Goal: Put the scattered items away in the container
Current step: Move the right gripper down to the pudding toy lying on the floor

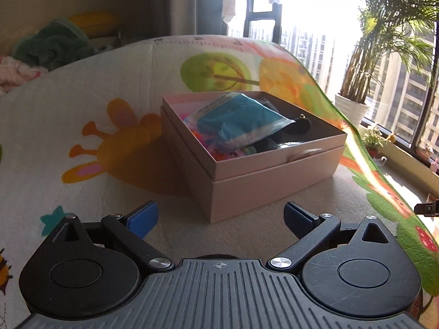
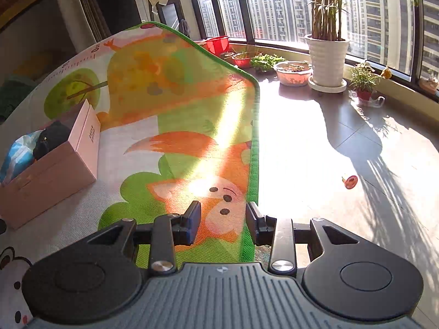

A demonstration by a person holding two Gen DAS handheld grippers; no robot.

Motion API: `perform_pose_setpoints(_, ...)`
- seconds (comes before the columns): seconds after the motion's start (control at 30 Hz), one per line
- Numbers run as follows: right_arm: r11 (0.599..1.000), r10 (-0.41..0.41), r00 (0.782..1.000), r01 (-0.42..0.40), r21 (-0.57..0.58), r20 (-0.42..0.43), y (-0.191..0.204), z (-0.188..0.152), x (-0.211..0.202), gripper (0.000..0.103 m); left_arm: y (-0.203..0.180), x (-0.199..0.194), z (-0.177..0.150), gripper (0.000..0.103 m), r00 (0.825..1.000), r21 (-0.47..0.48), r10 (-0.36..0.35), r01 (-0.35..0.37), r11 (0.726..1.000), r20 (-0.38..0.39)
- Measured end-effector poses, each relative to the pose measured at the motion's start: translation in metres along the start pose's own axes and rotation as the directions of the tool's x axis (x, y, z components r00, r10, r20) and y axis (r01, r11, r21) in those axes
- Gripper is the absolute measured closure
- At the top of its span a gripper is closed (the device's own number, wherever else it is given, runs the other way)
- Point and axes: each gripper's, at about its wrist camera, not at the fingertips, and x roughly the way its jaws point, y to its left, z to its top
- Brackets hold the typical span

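Sunlit room with tall dark-framed windows; glossy grey floor tiles beside a soft, woven-textured play mat printed with cartoon animals and edged in green. Rectangular pink cardboard box, matte, sharp-cornered, sits on the mat with its open top tray nested over a deeper base. Inside lies a crinkled blue plastic pouch on top of a dark soft item and some bright multicoloured pieces. Left gripper, black with blue pads, stands spread wide in front of the box, nothing between its fingers. Right gripper hangs over the mat's green edge, fingers partly apart, nothing between them. Small round orange object lies on the tiles, well apart from the box. Ribbed white pot holds tall bamboo-like palm.
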Motion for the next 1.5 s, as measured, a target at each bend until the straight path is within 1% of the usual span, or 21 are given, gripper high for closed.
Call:
perform_pose_setpoints(0.07, 0.998, -0.033, 0.999, 0.034, 0.061, -0.025, -0.016, -0.022, -0.004, 0.068, -0.003, 0.002, -0.005, 0.002, 1.000, 0.013, 0.006, -0.006, 1.000, 0.002)
perform_pose_setpoints(0.13, 0.991, -0.044, 0.998, 0.049, 0.123, -0.042, -0.028, -0.041, -0.008, 0.067, -0.004, 0.005, -0.006, 0.002, 1.000, 0.023, 0.007, -0.006, 1.000, -0.012)
perform_pose_setpoints(0.17, 0.989, -0.054, 0.998, 0.059, 0.136, -0.042, -0.032, -0.049, -0.010, 0.067, -0.005, 0.004, -0.006, 0.002, 1.000, 0.023, 0.015, -0.015, 1.000, -0.010)
perform_pose_setpoints(0.23, 0.984, -0.077, 0.996, 0.083, 0.157, -0.042, -0.038, -0.058, -0.011, 0.067, -0.006, 0.004, -0.007, 0.001, 0.999, 0.022, 0.038, -0.038, 0.999, -0.007)
perform_pose_setpoints(0.27, 0.981, -0.077, 0.996, 0.084, 0.175, -0.047, -0.041, -0.061, -0.010, 0.067, -0.007, 0.003, -0.008, 0.001, 0.999, 0.023, 0.053, -0.053, 0.998, -0.004)
perform_pose_setpoints(0.37, 0.976, -0.053, 0.998, 0.060, 0.209, -0.042, -0.046, -0.059, -0.008, 0.067, -0.011, 0.000, -0.009, 0.000, 0.997, 0.042, 0.075, -0.076, 0.996, 0.018)
perform_pose_setpoints(0.43, 0.979, -0.063, 0.998, 0.065, 0.191, -0.019, -0.044, -0.056, -0.010, 0.067, -0.013, 0.000, -0.009, 0.000, 0.996, 0.049, 0.091, -0.092, 0.995, 0.022)
perform_pose_setpoints(0.53, 0.982, -0.073, 0.997, 0.070, 0.177, 0.012, -0.041, -0.052, -0.013, 0.067, -0.013, 0.002, -0.009, 0.000, 0.995, 0.046, 0.104, -0.105, 0.993, 0.006)
perform_pose_setpoints(0.7, 0.985, -0.089, 0.994, 0.080, 0.153, 0.055, -0.033, -0.045, -0.022, 0.067, -0.008, 0.003, -0.009, 0.000, 0.994, 0.022, 0.110, -0.110, 0.994, -0.001)
perform_pose_setpoints(0.87, 0.987, -0.095, 0.992, 0.084, 0.135, 0.084, -0.024, -0.031, -0.033, 0.066, -0.001, 0.006, -0.008, 0.000, 0.996, -0.015, 0.092, -0.092, 0.996, -0.021)
perform_pose_setpoints(1.0, 0.991, -0.071, 0.992, 0.058, 0.124, 0.103, -0.007, -0.011, -0.044, 0.066, 0.009, 0.005, -0.009, 0.000, 0.997, -0.081, 0.069, -0.070, 0.994, -0.020)
perform_pose_setpoints(1.1, 0.996, -0.054, 0.987, 0.043, 0.075, 0.148, 0.014, 0.004, -0.053, 0.061, 0.016, 0.006, -0.008, 0.000, 0.998, -0.123, 0.056, -0.058, 0.991, -0.027)
perform_pose_setpoints(1.2, 1.000, -0.007, 0.984, 0.003, 0.022, 0.178, 0.037, 0.014, -0.053, 0.057, 0.018, 0.006, -0.009, 0.000, 0.998, -0.137, 0.055, -0.057, 0.989, -0.022)
perform_pose_setpoints(1.27, 1.000, 0.025, 0.985, -0.022, -0.020, 0.171, 0.056, 0.018, -0.042, 0.057, 0.018, 0.005, -0.009, 0.000, 0.998, -0.135, 0.067, -0.069, 0.988, -0.020)
perform_pose_setpoints(1.33, 0.997, 0.062, 0.987, -0.055, -0.048, 0.145, 0.075, 0.021, -0.024, 0.057, 0.022, 0.005, -0.009, 0.000, 0.998, -0.163, 0.056, -0.059, 0.985, -0.023)
perform_pose_setpoints(1.37, 0.995, 0.079, 0.988, -0.071, -0.063, 0.136, 0.085, 0.022, -0.012, 0.057, 0.024, 0.008, -0.009, 0.000, 0.998, -0.175, 0.047, -0.053, 0.983, -0.037)
perform_pose_setpoints(1.4, 0.994, 0.091, 0.987, -0.081, -0.078, 0.134, 0.093, 0.024, -0.002, 0.057, 0.027, 0.012, -0.008, 0.000, 0.997, -0.192, 0.040, -0.052, 0.980, -0.065)
perform_pose_setpoints(1.5, 0.990, 0.103, 0.984, -0.087, -0.115, 0.144, 0.113, 0.026, 0.031, 0.057, 0.028, 0.012, -0.009, 0.000, 0.998, -0.202, 0.029, -0.040, 0.979, -0.057)
